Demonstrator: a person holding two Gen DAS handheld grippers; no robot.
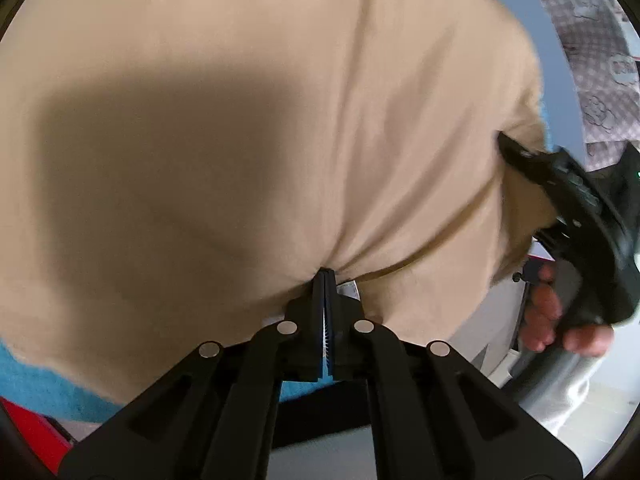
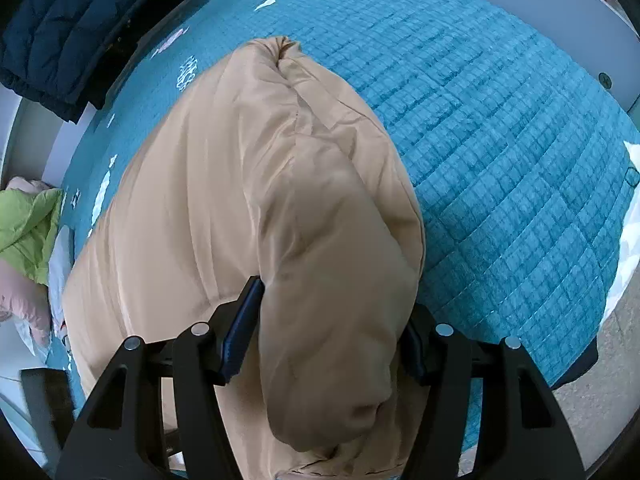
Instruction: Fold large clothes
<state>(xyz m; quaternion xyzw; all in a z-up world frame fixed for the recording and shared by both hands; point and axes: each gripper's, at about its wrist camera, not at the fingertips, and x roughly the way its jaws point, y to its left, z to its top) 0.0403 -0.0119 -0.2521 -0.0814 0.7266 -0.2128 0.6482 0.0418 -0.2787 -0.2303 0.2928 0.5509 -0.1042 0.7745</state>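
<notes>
Flanking the tan jacket: navy coat, green garment

The padded garment lies on the quilt. A dark jacket sits far left behind it. Crumpled clothes lie at its left.

Teal quilted bedspread, dark navy puffer jacket, lime-green garment, grey checked fabric

The left gripper, low in the centre of its frame, has its jaws pinched tight together on a fold of fabric. The right gripper grips a thick roll of fabric between wide-set fingers. A bare hand wraps the right gripper's handle at lower right.
</notes>
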